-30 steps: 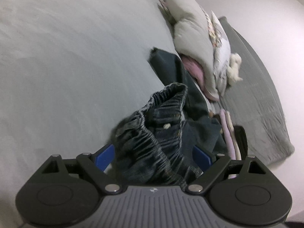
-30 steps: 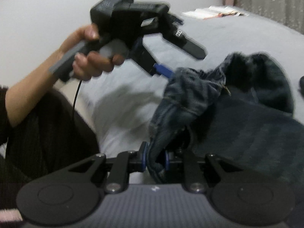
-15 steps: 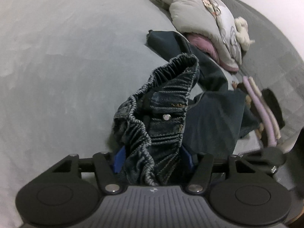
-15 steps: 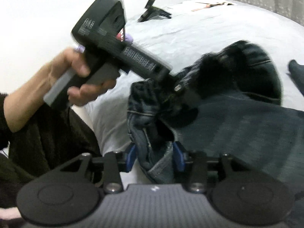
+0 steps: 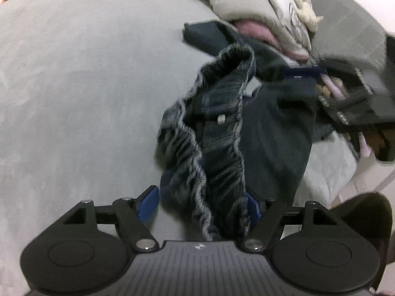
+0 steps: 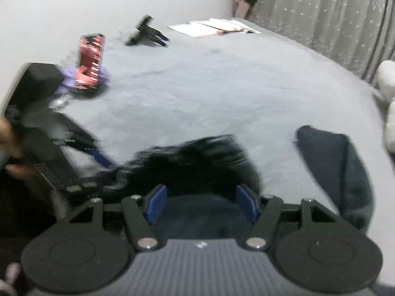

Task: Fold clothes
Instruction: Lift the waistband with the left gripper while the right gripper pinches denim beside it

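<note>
Near the bed's (image 5: 74, 86) right-hand edge the jeans (image 5: 212, 133) lie crumpled, their elastic waistband bunched up between the left tongs (image 5: 201, 203). Those jaws are opening, one blue pad clear of the cloth, the other hidden behind it. The right tongs (image 6: 201, 203) are opening too, apart, with dark denim beyond them but nothing pinched. To fold well, I'd take the waistband at its two ends, pull it taut, and lay the jeans flat on open bedding first.
</note>
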Demonstrator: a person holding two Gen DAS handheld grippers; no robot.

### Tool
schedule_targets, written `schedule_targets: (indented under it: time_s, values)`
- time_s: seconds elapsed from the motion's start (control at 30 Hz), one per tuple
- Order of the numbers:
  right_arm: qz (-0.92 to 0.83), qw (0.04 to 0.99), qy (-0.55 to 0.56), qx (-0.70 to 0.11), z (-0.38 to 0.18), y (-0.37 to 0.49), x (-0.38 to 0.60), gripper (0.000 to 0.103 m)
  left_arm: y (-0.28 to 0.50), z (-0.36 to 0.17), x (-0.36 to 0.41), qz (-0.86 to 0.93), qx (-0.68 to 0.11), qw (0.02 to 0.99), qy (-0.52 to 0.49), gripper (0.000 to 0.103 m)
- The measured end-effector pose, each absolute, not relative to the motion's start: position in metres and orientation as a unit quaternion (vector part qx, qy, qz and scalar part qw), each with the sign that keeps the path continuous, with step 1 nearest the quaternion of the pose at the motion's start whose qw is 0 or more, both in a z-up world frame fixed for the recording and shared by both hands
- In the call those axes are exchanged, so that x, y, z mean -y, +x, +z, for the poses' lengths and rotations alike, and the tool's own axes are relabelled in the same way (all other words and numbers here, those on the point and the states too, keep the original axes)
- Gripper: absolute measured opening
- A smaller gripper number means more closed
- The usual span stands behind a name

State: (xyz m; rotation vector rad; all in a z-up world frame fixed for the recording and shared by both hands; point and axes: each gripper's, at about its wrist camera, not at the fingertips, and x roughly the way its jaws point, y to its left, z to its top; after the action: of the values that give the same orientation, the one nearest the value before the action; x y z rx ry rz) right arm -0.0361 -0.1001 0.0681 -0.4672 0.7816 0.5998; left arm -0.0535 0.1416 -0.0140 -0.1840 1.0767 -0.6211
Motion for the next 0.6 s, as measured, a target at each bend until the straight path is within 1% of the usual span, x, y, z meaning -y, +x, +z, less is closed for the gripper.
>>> schedule_targets:
  time_s: [0.1,0.23,0.3,0.33,0.37,0.4,0.43,0.5,0.6]
  values:
    - [0.261,0.849,-0.268,-0.373,0.05,-0.012,0.093,0.058,-0.056,-0.017,-0.142,-0.291,-0.512,0.804,-0.081,0.071]
    - [0.256,0.835,-0.293,-0.389,0.028,0.013,0.083,0.055,-0.058,-0.02,-0.145,-0.294,-0.528,0.792,-0.08,0.072]
    - [0.258,0.833,-0.293,-0.392,0.015,0.022,0.075,0.046,-0.058,-0.022,-0.144,-0.295,-0.531,0.79,-0.083,0.072]
    - [0.266,0.834,-0.281,-0.393,0.012,0.027,0.072,0.032,-0.058,-0.025,-0.144,-0.295,-0.532,0.788,-0.089,0.071]
    - [0.262,0.839,-0.271,-0.393,0.011,0.031,0.069,0.025,-0.057,-0.026,-0.144,-0.295,-0.533,0.787,-0.094,0.067]
    - [0.257,0.842,-0.267,-0.391,0.011,0.031,0.068,0.02,-0.057,-0.028,-0.144,-0.297,-0.534,0.785,-0.101,0.047]
    - [0.245,0.851,-0.26,-0.386,0.013,0.033,0.066,0.013,-0.057,-0.027,-0.146,-0.3,-0.533,0.784,-0.11,0.032]
    - [0.235,0.861,-0.256,-0.372,0.017,0.028,0.062,0.012,-0.057,-0.024,-0.149,-0.3,-0.527,0.786,-0.122,0.02]
    - [0.22,0.873,-0.262,-0.349,0.027,0.021,0.056,0.011,-0.054,-0.02,-0.156,-0.287,-0.513,0.798,-0.132,0.017]
